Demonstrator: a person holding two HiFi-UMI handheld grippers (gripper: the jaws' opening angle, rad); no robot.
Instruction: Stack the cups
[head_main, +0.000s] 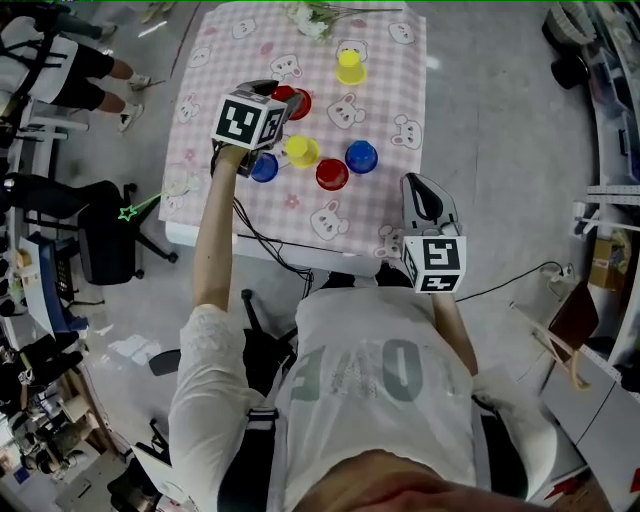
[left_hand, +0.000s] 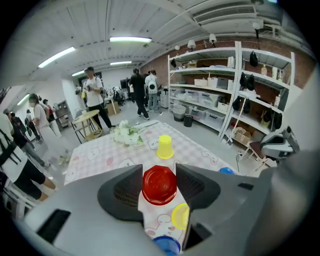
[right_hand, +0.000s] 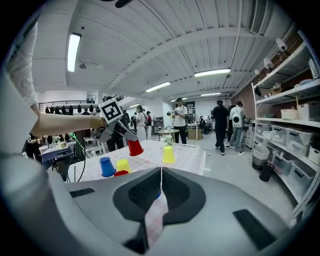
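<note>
The red cup (left_hand: 159, 186), clamped upside down in the left fingers (left_hand: 122, 192), could slip from a loose squeeze onto the yellow cup (left_hand: 180, 216) at 5 o'clock; the right fingers (right_hand: 142, 192) are together.

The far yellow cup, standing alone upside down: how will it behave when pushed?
The yellow cup looks like thin plastic, so probably light and easily squeezed. Resting on its wide rim, it likely slides rather than tipping.

In the head view, the black-and-white marker cube (head_main: 248, 120) at 10 o'clock hides most of the red plastic cup (head_main: 296, 100). In the left gripper view, a jaw covers half of the nearer yellow plastic cup (left_hand: 180, 216), and the bottom edge cuts off the blue plastic cup (left_hand: 167, 246).
</note>
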